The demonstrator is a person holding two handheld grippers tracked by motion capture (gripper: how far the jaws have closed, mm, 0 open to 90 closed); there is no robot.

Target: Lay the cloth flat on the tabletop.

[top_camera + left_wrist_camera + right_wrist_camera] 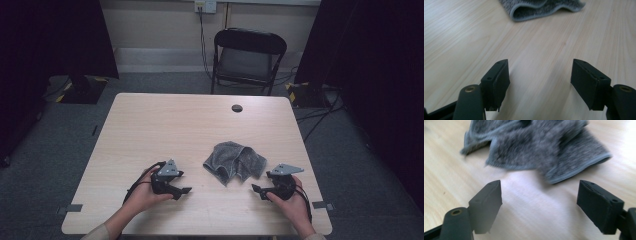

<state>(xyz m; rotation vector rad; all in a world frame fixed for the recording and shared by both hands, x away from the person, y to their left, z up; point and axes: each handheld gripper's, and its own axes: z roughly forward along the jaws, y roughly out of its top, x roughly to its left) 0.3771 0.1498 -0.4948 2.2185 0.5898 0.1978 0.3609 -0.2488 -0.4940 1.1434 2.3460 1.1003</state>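
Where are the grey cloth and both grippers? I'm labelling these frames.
grey cloth (234,162): high view, middle of its crumpled top.
left gripper (186,192): high view, between its open fingertips.
right gripper (256,189): high view, between its open fingertips.

Dim room, evenly lit table; soft focus in both gripper views.
High view: dark around the table (150,125). Right gripper view: grey cloth (536,147) blurred, pale glare on the wood just below it.
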